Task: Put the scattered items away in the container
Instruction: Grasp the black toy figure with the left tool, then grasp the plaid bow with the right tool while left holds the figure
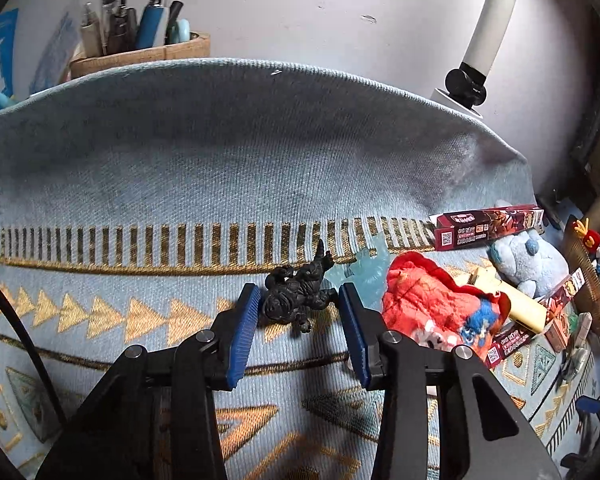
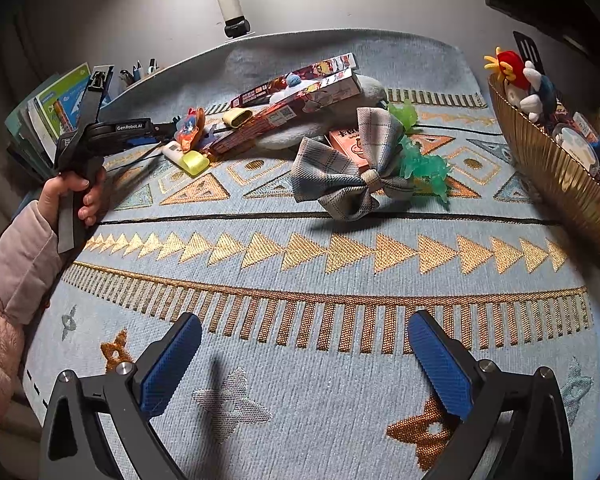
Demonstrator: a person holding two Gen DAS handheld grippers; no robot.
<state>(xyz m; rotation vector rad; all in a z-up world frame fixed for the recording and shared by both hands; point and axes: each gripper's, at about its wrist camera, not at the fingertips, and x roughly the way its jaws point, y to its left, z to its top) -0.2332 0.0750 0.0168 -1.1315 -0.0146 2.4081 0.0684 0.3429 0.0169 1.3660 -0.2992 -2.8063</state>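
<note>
My left tongs (image 1: 298, 306) straddle the dark figurine (image 1: 296, 296) lying on the table mat (image 1: 220, 168); pads not clearly pressing it. My right tongs (image 2: 304, 364) gape wide, empty. Plaid bow (image 2: 348, 168) lies mid-mat; gold basket (image 2: 556, 168) sits far right.

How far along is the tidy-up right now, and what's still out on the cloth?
Done: the gold basket already holds several toys. In hand: the left gripper brackets the dark figurine, with its pads not clearly gripping yet; the right gripper is open and empty. Left: plaid bow, green figure, red boxes, blue plush, red cloth.
</note>
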